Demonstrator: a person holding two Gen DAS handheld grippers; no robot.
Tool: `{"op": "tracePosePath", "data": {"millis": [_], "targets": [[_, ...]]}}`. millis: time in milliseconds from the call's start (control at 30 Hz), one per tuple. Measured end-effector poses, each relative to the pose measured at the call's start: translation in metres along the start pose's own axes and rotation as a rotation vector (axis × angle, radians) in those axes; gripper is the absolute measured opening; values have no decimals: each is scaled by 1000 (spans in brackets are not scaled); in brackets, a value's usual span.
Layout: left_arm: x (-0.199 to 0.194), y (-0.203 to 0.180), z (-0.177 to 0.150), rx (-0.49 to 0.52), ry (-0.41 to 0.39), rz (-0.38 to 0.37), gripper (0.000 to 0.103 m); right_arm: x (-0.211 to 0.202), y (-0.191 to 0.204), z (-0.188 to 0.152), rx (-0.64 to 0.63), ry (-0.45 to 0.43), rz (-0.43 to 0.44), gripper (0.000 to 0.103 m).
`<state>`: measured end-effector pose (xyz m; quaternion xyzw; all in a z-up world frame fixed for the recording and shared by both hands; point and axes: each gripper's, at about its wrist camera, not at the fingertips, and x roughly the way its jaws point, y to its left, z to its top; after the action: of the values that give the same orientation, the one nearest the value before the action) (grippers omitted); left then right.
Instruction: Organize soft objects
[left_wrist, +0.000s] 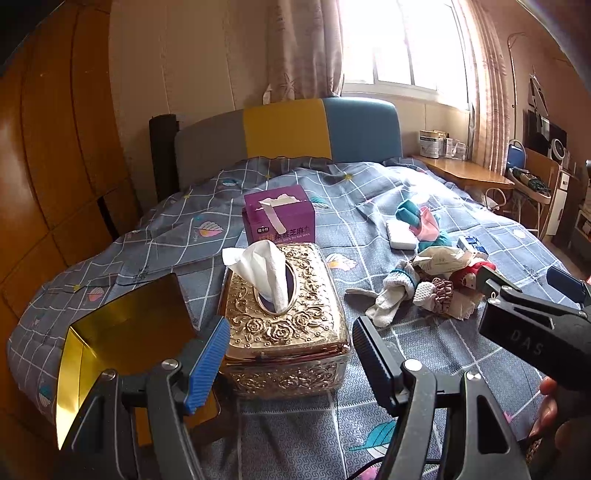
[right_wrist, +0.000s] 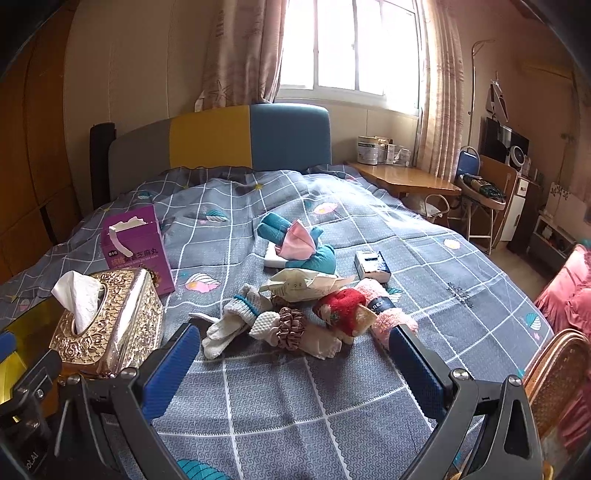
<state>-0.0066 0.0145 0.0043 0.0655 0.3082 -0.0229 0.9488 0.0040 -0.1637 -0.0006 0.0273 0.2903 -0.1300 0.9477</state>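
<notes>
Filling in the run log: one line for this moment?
left gripper: open, empty | right gripper: open, empty | soft pile: untouched on bed

A gold embossed tissue box (left_wrist: 284, 325) sits on the grey checked bedspread (right_wrist: 369, 229), a white tissue (left_wrist: 262, 269) standing out of its slot. A purple carton (right_wrist: 136, 247) stands just behind it at twelve o'clock. A gold-lined open box (left_wrist: 110, 332) lies at its nine o'clock. The grey, yellow and blue headboard (right_wrist: 229, 140) backs the bed, and a wooden desk (right_wrist: 402, 181) holding tins sits under the window (right_wrist: 351, 48).
</notes>
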Motion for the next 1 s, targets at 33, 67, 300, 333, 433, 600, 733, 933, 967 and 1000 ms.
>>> {"op": "tracePosePath", "data": {"millis": [33, 67, 300, 333, 433, 600, 733, 933, 967, 1000], "targets": [[0, -1, 0, 2, 0, -1, 70, 1, -1, 0, 3, 1, -1, 103], [0, -2, 0, 5, 1, -1, 70, 1, -2, 0, 5, 2, -2, 103], [1, -7, 0, 27, 1, -23, 70, 6, -15, 2, 39, 9, -10, 103], [1, -9, 1, 32, 1, -30, 70, 8, -19, 3, 47, 12, -11, 103], [2, -13, 5, 49, 0, -84, 70, 15, -34, 9, 78, 23, -26, 103], [11, -22, 23, 57, 43, -276, 70, 34, -74, 24, 148, 28, -85, 103], [22, -43, 41, 99, 43, -354, 70, 54, -112, 38, 209, 37, -140, 103], [66, -72, 54, 81, 157, -424, 75, 84, -155, 40, 287, 36, -170, 103], [74, -80, 56, 90, 171, -440, 80, 89, -161, 38, 312, 45, -172, 103], [81, -86, 57, 98, 184, -448, 82, 92, -166, 36, 343, 63, -164, 103]]}}
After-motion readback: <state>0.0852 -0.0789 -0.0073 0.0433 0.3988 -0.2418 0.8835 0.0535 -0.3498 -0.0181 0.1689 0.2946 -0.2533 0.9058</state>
